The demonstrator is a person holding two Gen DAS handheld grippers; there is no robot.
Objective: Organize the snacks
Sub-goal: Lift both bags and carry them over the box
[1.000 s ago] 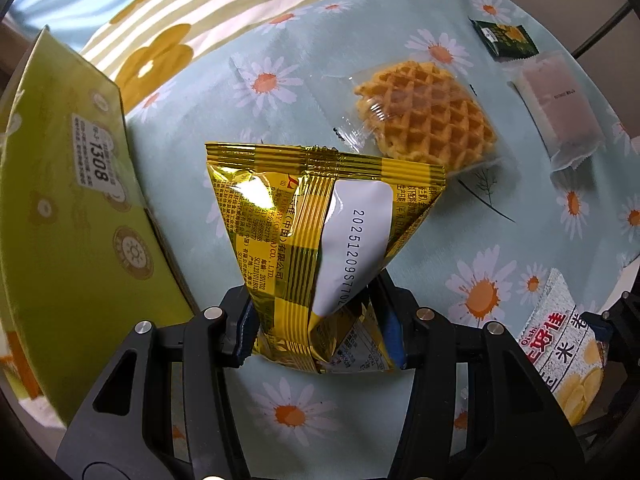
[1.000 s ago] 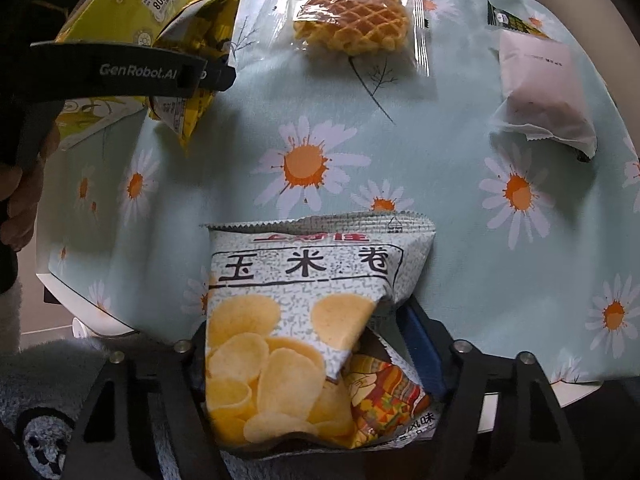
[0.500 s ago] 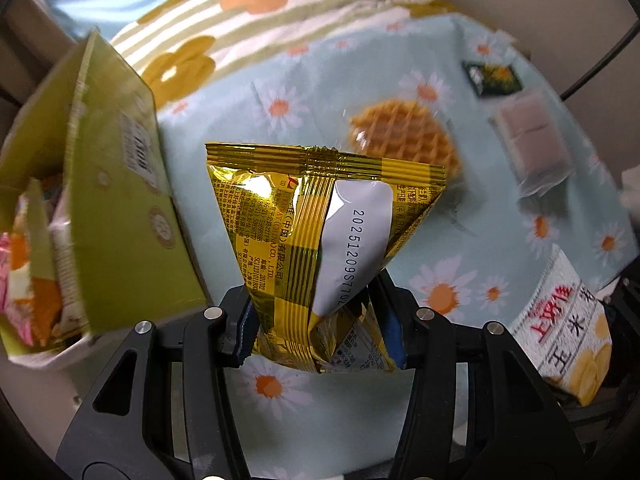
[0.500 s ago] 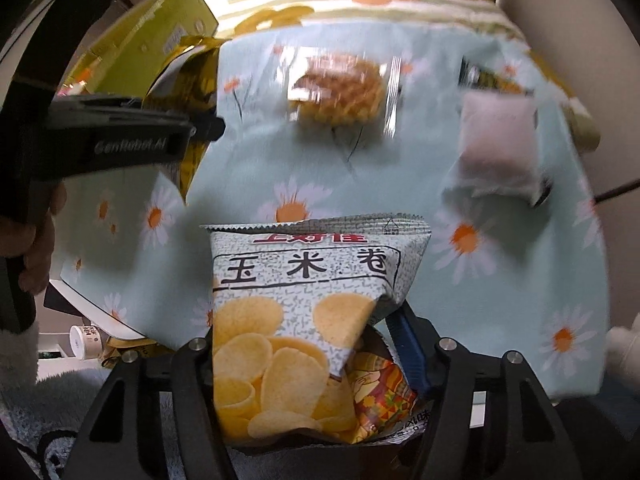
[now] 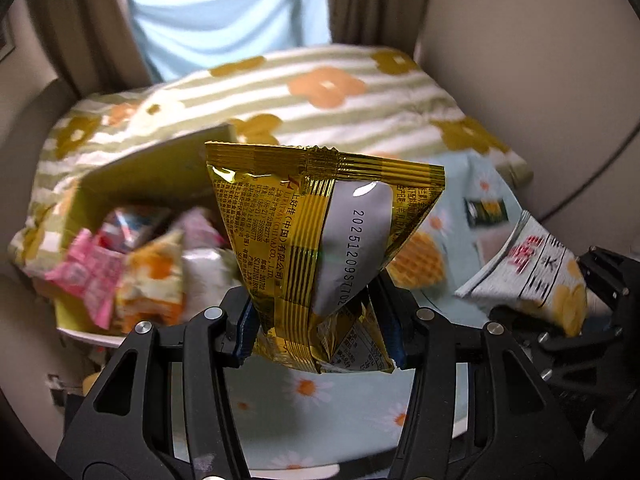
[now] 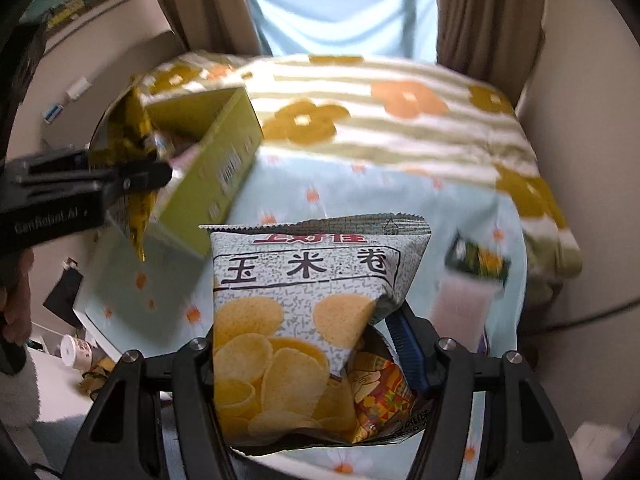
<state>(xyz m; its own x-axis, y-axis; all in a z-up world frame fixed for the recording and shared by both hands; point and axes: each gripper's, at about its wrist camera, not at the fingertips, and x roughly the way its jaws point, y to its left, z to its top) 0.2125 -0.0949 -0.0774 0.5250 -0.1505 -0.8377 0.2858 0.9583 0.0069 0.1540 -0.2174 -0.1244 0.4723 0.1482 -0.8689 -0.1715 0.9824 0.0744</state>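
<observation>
Gold snack bag upright, clamped in left gripper; chip bag upright, in right gripper.

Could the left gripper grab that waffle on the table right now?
Probably not: the left gripper is already shut on the gold snack bag, so nothing more fits between its jaws, though the waffle lies uncovered.

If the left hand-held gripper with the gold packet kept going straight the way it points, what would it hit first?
Probably the daisy-print blue tablecloth, next to the clear-wrapped waffle. The left hand-held gripper points down past its shiny gold snack packet, with the open yellow-green cardboard box off to the left. Depth is hard to judge.
</observation>
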